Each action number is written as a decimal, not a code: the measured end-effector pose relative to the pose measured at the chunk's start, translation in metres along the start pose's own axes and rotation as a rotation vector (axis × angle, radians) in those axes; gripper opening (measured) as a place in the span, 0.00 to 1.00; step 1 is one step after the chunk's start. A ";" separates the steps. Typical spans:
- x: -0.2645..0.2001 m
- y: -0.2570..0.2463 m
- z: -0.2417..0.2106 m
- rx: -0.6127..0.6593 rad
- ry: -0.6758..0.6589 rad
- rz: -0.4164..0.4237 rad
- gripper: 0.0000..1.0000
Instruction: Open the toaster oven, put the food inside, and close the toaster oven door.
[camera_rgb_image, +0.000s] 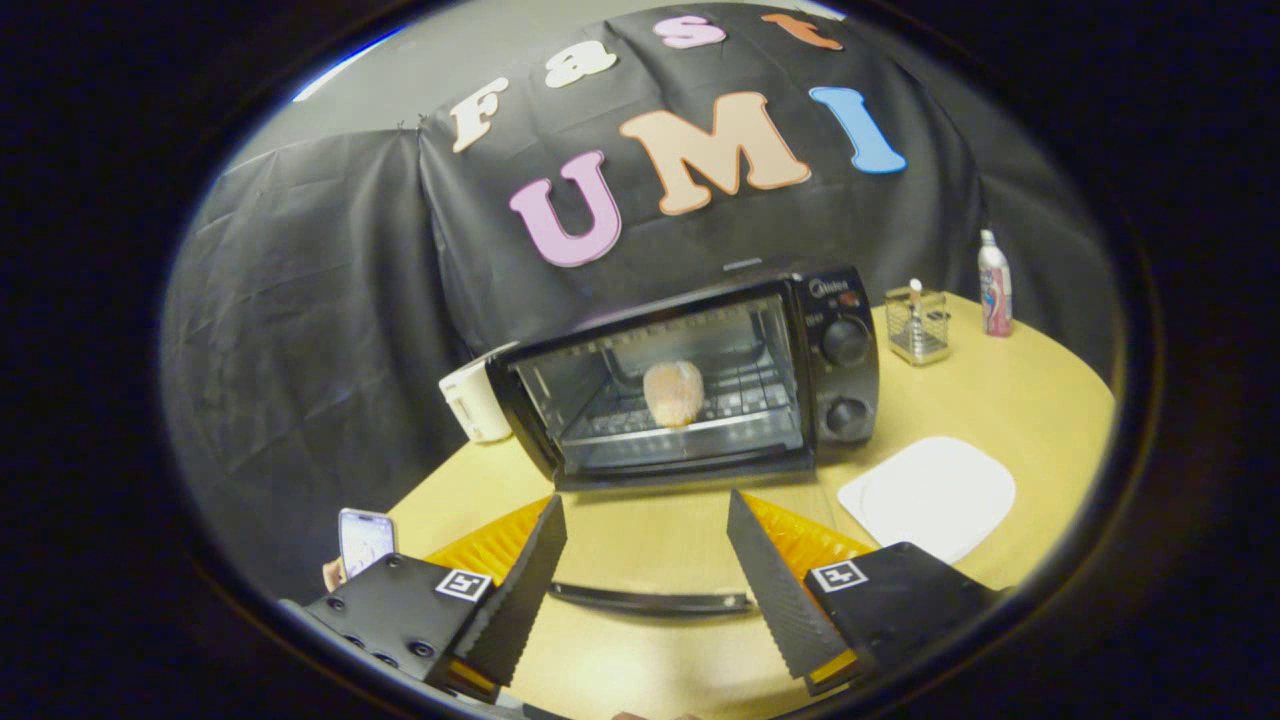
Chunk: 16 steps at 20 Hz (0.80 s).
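A black toaster oven (840, 345) stands on the round wooden table (1020, 400), just beyond my fingers. Its glass door (650, 545) hangs open and lies flat toward me, with the black handle (650, 602) at its near edge, low between my fingers. A round, light-brown piece of food (673, 392) rests on the wire rack inside the oven. My gripper (645, 505) is open above the lowered door, holding nothing, one finger on each side of the door's middle.
A white plate (930, 495) lies on the table right of the oven. Behind it stand a wire holder (917, 325) and a bottle (995, 285). A white appliance (475, 400) sits left of the oven. A hand holds a phone (365, 540) near the left finger.
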<state>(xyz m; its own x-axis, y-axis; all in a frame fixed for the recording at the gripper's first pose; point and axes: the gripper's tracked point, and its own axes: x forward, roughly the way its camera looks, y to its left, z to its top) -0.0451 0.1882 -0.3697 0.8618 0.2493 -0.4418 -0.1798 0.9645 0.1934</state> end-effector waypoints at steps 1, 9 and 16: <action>-0.003 -0.002 -0.011 0.012 0.023 0.000 1.00; -0.027 0.002 -0.071 -0.014 0.154 0.016 1.00; -0.006 0.002 -0.096 -0.084 0.211 -0.057 0.99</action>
<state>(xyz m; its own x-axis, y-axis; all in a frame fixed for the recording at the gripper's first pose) -0.0963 0.1971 -0.4509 0.7550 0.1984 -0.6249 -0.1802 0.9792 0.0932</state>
